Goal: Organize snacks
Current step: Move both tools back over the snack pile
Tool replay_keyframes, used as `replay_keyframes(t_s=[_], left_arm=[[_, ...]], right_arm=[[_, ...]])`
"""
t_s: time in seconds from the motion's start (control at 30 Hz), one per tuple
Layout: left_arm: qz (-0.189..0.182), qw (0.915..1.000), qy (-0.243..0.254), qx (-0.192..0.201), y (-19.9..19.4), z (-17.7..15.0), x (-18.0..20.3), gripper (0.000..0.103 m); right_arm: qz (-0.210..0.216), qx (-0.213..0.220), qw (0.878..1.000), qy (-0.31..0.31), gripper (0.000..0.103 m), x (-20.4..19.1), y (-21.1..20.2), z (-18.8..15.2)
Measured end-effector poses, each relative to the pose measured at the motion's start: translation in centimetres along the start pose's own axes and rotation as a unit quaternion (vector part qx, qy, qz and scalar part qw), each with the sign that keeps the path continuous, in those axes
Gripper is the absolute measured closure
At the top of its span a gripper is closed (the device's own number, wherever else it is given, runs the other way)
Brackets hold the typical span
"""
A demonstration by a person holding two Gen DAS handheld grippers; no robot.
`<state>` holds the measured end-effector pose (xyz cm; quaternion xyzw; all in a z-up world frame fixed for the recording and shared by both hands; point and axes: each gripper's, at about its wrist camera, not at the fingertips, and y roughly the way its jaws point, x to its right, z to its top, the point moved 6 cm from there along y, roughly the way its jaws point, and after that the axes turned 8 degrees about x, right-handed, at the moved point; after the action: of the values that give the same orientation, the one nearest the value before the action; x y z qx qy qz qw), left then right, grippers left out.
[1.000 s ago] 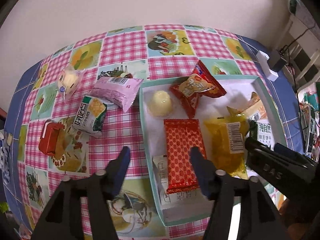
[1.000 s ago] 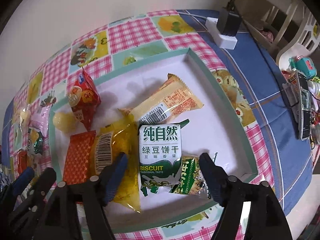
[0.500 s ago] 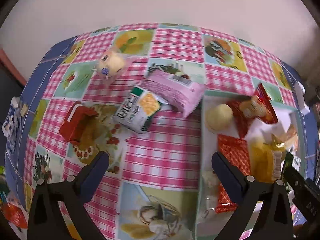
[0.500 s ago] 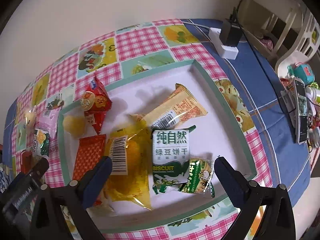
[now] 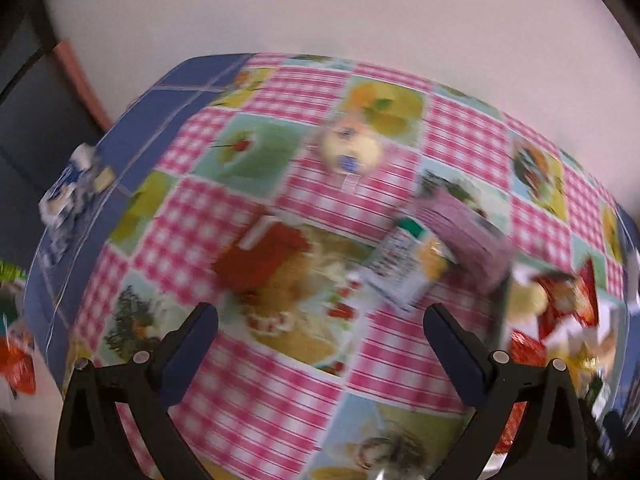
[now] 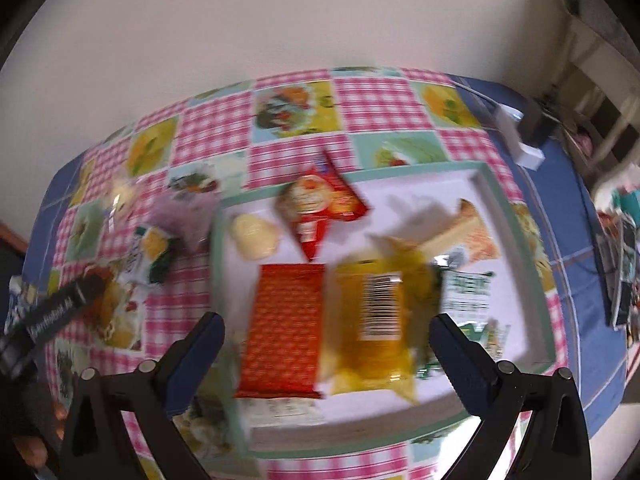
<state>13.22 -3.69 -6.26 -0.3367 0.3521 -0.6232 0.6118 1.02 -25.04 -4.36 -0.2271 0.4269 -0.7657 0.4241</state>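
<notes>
Both claws have just been opening and now stand released and empty. The left claw (image 5: 320,332) hangs over the checked table (image 5: 248,404), where a red packet (image 5: 262,258), a white-and-green biscuit pack (image 5: 404,268) and a pink wrapper (image 5: 464,232) lie outside the white teal-rimmed tray (image 6: 512,216). Best to centre on the red packet, descend squarely, then clench. The right claw (image 6: 326,338) hovers over the tray's snacks.

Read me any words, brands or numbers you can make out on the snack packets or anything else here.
Nothing reads cleanly; both views are motion-blurred.
Yellow packet: a barcode shows, digits unreadable.
Green and white biscuit packet: print blurred.
Red chip bag: logo blurred.
Orange-red wafer packet: pattern only.
White and green cracker packet: characters smeared.
Left gripper: white lettering, unreadable.
</notes>
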Motion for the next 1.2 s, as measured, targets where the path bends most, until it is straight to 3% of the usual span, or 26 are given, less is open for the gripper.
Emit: replay_keyframes(t_s=[0.13,0.33,0.5,0.77,1.2], left_arm=[[0.022,0.9987,-0.045,-0.003,0.5,0.8,-3.7,0.001],[0.054,0.9960,-0.071,-0.005,1.0,1.3,-7.4,0.001],[0.051,0.9942,-0.094,-0.007,1.1,1.4,-9.8,0.001],[0.048,0.9945,-0.092,-0.013,1.5,1.6,-11.5,0.001],[0.016,0.9946,-0.097,-0.032,3.5,1.6,-12.2,0.001]], right_arm=[[0.006,-0.001,1.000,-0.024,0.000,-2.4,0.0,-0.4],[0.026,-0.005,0.999,-0.043,0.000,-5.5,0.2,-0.8],[0.048,-0.010,0.997,-0.060,0.000,-8.6,0.7,-1.1],[0.070,-0.021,0.995,-0.075,0.000,-12.0,1.9,-1.7],[0.085,-0.022,0.992,-0.088,0.000,-14.4,3.5,-2.0]])
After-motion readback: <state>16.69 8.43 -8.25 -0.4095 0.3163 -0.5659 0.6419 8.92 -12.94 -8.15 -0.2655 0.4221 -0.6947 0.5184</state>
